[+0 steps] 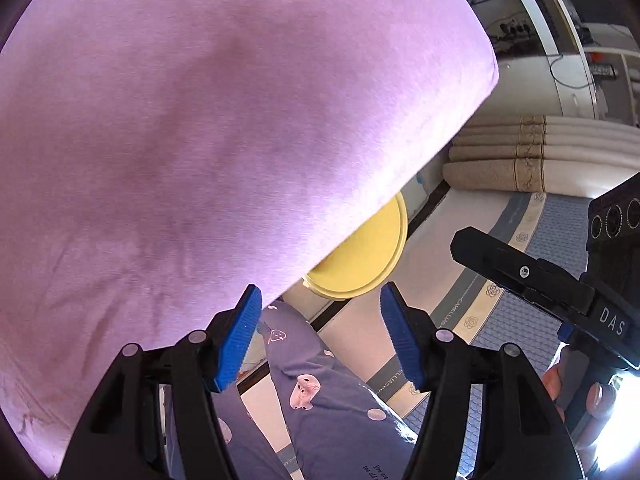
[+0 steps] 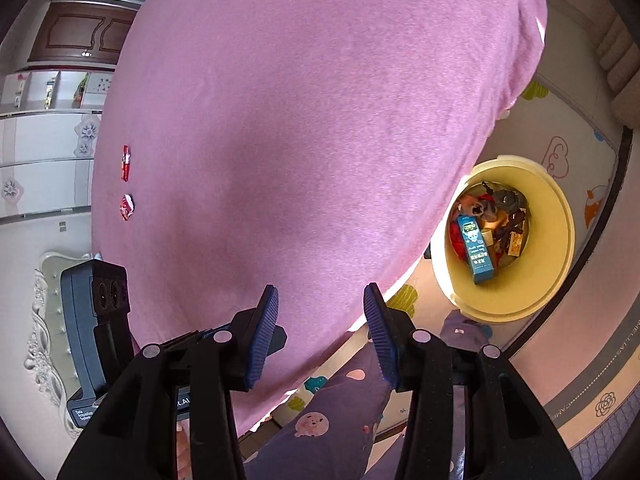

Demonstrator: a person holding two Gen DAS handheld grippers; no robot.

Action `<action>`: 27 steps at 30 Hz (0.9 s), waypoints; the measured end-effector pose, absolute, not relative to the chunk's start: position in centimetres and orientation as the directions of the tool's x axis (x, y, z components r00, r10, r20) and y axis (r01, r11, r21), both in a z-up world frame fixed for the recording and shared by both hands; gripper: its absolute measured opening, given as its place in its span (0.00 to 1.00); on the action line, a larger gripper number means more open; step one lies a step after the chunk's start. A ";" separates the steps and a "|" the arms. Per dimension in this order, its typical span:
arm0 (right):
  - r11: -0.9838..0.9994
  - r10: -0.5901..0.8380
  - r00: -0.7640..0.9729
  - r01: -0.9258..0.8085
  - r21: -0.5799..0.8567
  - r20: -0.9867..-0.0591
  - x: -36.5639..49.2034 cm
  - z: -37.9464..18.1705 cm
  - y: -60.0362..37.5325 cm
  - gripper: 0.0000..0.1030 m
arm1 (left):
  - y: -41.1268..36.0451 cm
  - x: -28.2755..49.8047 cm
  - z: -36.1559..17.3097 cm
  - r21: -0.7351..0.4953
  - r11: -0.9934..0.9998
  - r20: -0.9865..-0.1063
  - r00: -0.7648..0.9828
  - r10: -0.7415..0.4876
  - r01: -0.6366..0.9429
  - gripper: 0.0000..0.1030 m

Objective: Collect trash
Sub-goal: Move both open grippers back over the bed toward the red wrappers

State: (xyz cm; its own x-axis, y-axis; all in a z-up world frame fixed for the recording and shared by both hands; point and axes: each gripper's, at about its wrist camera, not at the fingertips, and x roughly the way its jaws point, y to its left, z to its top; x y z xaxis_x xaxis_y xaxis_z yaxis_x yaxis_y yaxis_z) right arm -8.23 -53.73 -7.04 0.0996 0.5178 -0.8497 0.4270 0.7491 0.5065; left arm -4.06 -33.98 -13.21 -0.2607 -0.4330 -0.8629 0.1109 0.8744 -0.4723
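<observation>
A pink cloth covers the table [image 2: 304, 120]. Two red wrappers lie on it at the far left in the right wrist view, one long [image 2: 126, 163] and one crumpled [image 2: 127, 207]. A yellow bin [image 2: 544, 264] stands on the floor beside the table, holding a blue carton [image 2: 478, 250] and other trash. Its rim also shows in the left wrist view [image 1: 368, 256]. My right gripper [image 2: 320, 332] is open and empty over the table's near edge. My left gripper [image 1: 320, 336] is open and empty, also at the table edge [image 1: 224, 128].
The person's purple patterned trouser legs [image 2: 332, 420] are below both grippers. The right gripper's body [image 1: 560, 292] shows in the left wrist view; the left's body [image 2: 96, 312] shows in the right. Folded beige bedding [image 1: 532, 152] lies on the floor mat. Cabinets [image 2: 44, 132] stand behind the table.
</observation>
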 end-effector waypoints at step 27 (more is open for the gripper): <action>0.852 0.524 -0.061 0.010 0.524 -0.850 11.0 -6.1 -23.2 0.44 | 0.8 8.2 -11.6 -0.457 0.812 -0.887 0.117 -0.447 -0.364 0.62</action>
State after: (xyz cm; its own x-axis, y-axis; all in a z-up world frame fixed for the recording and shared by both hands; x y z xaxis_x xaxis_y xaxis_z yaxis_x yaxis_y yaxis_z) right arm 11.01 -23.23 -6.09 -0.0606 0.5238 -0.8497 0.0099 0.8515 0.5242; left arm 8.17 0.77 -11.64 0.1168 -0.4465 -0.8871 -0.3639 0.8119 -0.4565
